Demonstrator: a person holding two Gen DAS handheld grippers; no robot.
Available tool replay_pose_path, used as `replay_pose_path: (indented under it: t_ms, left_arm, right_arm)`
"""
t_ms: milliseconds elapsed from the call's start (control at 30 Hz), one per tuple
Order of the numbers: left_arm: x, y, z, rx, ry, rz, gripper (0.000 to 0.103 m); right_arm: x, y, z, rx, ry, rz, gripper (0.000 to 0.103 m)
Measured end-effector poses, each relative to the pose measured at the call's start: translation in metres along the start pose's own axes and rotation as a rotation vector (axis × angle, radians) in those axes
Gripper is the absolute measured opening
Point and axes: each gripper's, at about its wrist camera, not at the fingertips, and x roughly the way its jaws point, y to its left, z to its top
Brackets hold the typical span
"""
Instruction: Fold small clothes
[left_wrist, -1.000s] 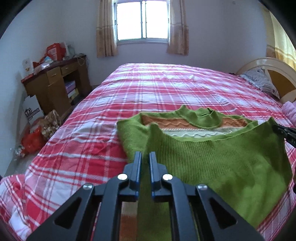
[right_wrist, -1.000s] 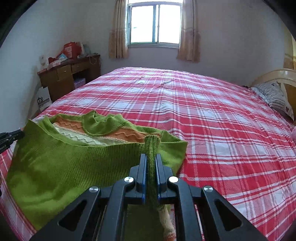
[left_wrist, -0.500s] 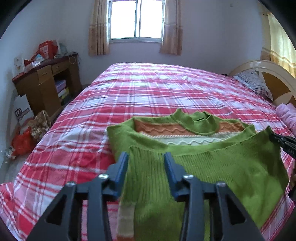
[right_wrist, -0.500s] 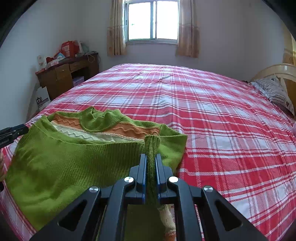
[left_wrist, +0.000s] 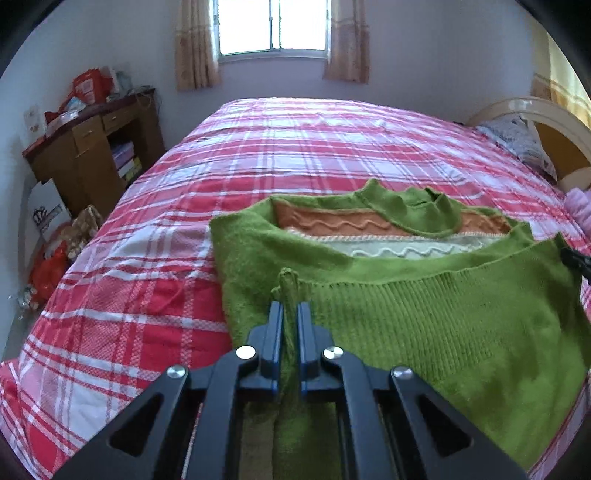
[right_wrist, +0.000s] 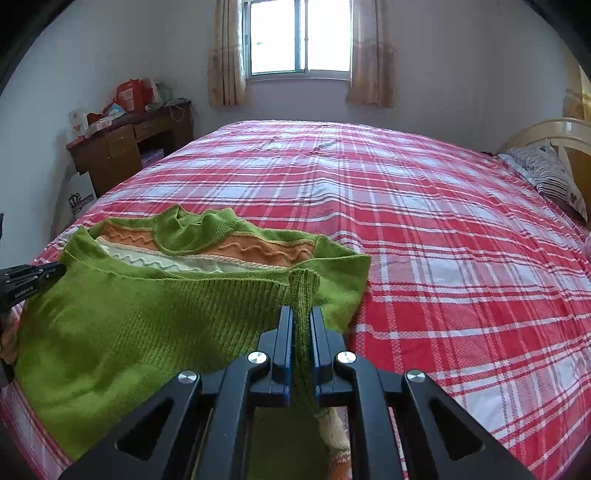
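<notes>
— Where's the green knitted sweater (left_wrist: 424, 306) with orange and white bands?
— Flat near the red plaid bed's (left_wrist: 295, 155) front edge.
— The tools?
— Left tool (left_wrist: 290, 314) has just closed, clamping its hem; right tool (right_wrist: 301, 317) clamps it too.

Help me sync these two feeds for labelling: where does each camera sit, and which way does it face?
Left wrist: rides the left hand-held gripper, looking across the bed toward the window; its jaws, having just closed, pinch the green sweater.
Right wrist: rides the right hand-held gripper, facing likewise, shut on the sweater's other corner.
Shared: sweater, bed, window, desk; each shows the other gripper's tip.
</notes>
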Motion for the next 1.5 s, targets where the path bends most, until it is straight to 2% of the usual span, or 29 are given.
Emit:
replay_pose_path:
  t_ms: [133, 200, 333, 433, 500, 567, 600, 667, 733, 800, 867, 933, 1000, 1067, 1100, 1167, 1233, 1300, 1433, 1500]
  left_arm:
    - [-0.019, 0.012, 0.015, -0.102, -0.03, -0.066, 0.006]
    - [-0.025, 0.016, 0.029, -0.119, -0.044, -0.072, 0.006]
    - [-0.018, 0.02, 0.061, -0.141, -0.06, -0.025, 0.006]
    - [-0.003, 0.022, 0.082, -0.164, -0.076, 0.002, 0.006]
    - [0.017, 0.02, 0.097, -0.17, -0.093, 0.053, 0.006]
    - [0.035, 0.018, 0.103, -0.176, -0.091, 0.088, 0.006]
    - [0.051, 0.015, 0.105, -0.175, -0.083, 0.13, 0.003]
    - [0.075, 0.012, 0.102, -0.16, -0.051, 0.2, 0.003]
    - [0.098, 0.015, 0.093, -0.17, 0.015, 0.227, 0.003]
    - [0.111, 0.02, 0.089, -0.18, 0.08, 0.232, 0.003]
    - [0.109, 0.028, 0.089, -0.208, 0.077, 0.224, 0.005]
    - [0.112, 0.033, 0.087, -0.225, 0.104, 0.237, 0.006]
    - [0.108, 0.033, 0.086, -0.228, 0.111, 0.238, 0.008]
    - [0.098, 0.03, 0.088, -0.208, 0.11, 0.238, 0.012]
    - [0.087, 0.025, 0.087, -0.195, 0.095, 0.233, 0.017]
    - [0.062, 0.014, 0.083, -0.158, 0.056, 0.215, 0.033]
    - [0.038, 0.002, 0.074, -0.128, 0.022, 0.207, 0.067]
    - [0.015, -0.01, 0.063, -0.109, -0.021, 0.202, 0.077]
    - [-0.014, -0.037, 0.036, -0.067, -0.005, 0.19, 0.078]
    - [-0.023, -0.046, 0.025, -0.054, -0.006, 0.191, 0.078]
  right_arm:
    - [-0.015, 0.0, 0.009, -0.006, -0.031, 0.012, 0.007]
    - [-0.022, 0.003, 0.02, -0.04, -0.067, -0.008, 0.007]
    - [-0.018, 0.004, 0.05, -0.078, -0.115, -0.043, 0.007]
    - [0.003, 0.004, 0.072, -0.085, -0.126, -0.084, 0.007]
    - [0.025, 0.004, 0.085, -0.083, -0.125, -0.111, 0.007]
    - [0.052, 0.003, 0.092, -0.079, -0.11, -0.146, 0.007]
    - [0.071, 0.004, 0.091, -0.085, -0.09, -0.174, 0.007]
    - [0.102, 0.003, 0.082, -0.086, -0.026, -0.2, 0.007]
    - [0.129, 0.002, 0.067, -0.116, 0.065, -0.238, 0.007]
    - [0.132, 0.0, 0.07, -0.113, 0.081, -0.241, 0.008]
    - [0.131, 0.003, 0.068, -0.13, 0.078, -0.255, 0.008]
    - [0.134, 0.005, 0.067, -0.151, 0.099, -0.275, 0.015]
    - [0.136, 0.007, 0.067, -0.166, 0.116, -0.287, 0.016]
    - [0.125, 0.008, 0.068, -0.157, 0.095, -0.27, 0.016]
    - [0.105, 0.006, 0.067, -0.125, 0.032, -0.261, 0.016]
    - [0.067, 0.003, 0.064, -0.073, -0.083, -0.251, 0.016]
    - [0.027, 0.006, 0.052, -0.041, -0.143, -0.226, 0.017]
    - [0.008, 0.01, 0.039, -0.024, -0.134, -0.169, 0.017]
    - [-0.011, 0.023, 0.008, -0.002, -0.062, -0.076, 0.017]
    - [-0.017, 0.029, -0.005, -0.019, -0.043, -0.072, 0.017]
